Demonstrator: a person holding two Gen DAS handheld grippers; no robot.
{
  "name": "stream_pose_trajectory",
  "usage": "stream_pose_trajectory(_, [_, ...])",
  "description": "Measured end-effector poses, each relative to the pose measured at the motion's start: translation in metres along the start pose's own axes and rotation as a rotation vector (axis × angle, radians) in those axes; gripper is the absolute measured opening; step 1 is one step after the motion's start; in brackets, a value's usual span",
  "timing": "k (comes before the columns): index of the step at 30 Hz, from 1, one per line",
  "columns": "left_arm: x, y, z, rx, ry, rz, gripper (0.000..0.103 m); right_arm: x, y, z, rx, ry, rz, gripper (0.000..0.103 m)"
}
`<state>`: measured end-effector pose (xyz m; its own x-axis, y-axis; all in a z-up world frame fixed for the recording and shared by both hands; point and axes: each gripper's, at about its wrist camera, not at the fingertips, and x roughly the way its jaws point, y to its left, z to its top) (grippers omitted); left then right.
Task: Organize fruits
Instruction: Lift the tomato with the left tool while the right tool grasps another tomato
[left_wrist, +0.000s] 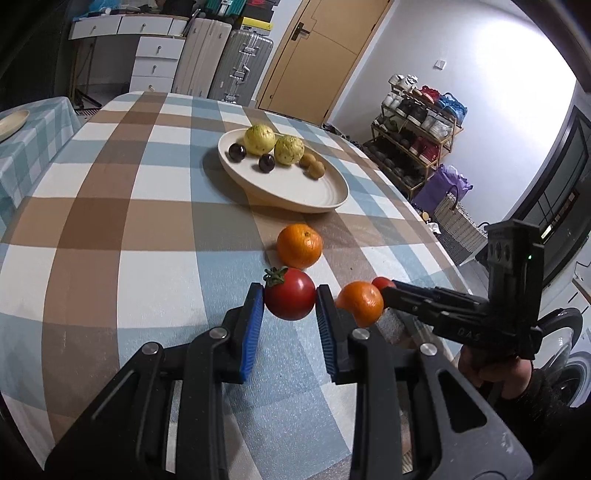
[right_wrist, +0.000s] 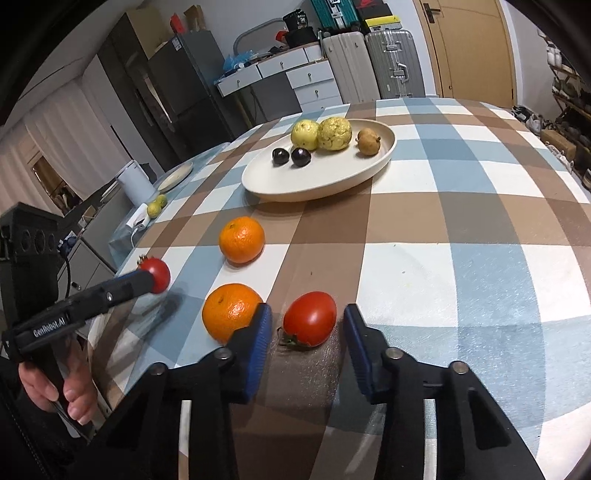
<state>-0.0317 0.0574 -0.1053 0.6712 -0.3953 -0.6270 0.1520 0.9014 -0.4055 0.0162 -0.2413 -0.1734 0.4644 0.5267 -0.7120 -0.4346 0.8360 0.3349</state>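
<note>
On checked tablecloth (left_wrist: 129, 221), at 6 o'clock of left wrist view: grips left tomato (left_wrist: 290, 299) in left gripper (left_wrist: 290, 295), both blue pads (left_wrist: 255, 317) pressed flat on its sides, green stem up toward 11 o'clock. Cannot tell whether it touches the cloth. Shows far orange (left_wrist: 299, 245) just beyond at 12 o'clock, apart from the tomato, and near orange (left_wrist: 360, 302) at 3 o'clock, just beside the right pad. Shows right gripper (left_wrist: 386, 286) reaching in from 3 o'clock, with right hand (left_wrist: 495, 373) on its handle at 4 o'clock.

Over in right wrist view, at 6 o'clock: brackets right tomato (right_wrist: 310, 319) with right gripper (right_wrist: 306, 317), jaws parted, thin gap on each side, pads not pressing. Leaves tomato lying on a brown stripe, stem toward 7 o'clock. Puts near orange (right_wrist: 231, 312) at 9 o'clock of it, right against the outer face of the left finger (right_wrist: 258, 332). Puts far orange (right_wrist: 242, 239) at 11 o'clock, well apart. Shows left hand (right_wrist: 55, 387) at 8 o'clock.

Toward 12 o'clock in both views: cream plate (right_wrist: 317, 192), well apart from loose fruit, carrying two yellow-green guavas (right_wrist: 321, 133), two dark plums (right_wrist: 291, 156), small brown fruit (right_wrist: 368, 142) near its right rim.
</note>
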Motion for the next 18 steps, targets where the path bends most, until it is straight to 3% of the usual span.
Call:
stream_pose_trajectory(9, [0.006,-0.004,0.027,0.005,-0.017,-0.003,0.026,-0.01,-0.017,0.009,0.07,-0.073,0.013,0.029])
stream_pose_trajectory(18, [0.037,-0.009,0.075,0.01,-0.02,-0.01,0.026,-0.023,-0.027,0.051,0.045,-0.164,0.042,0.029])
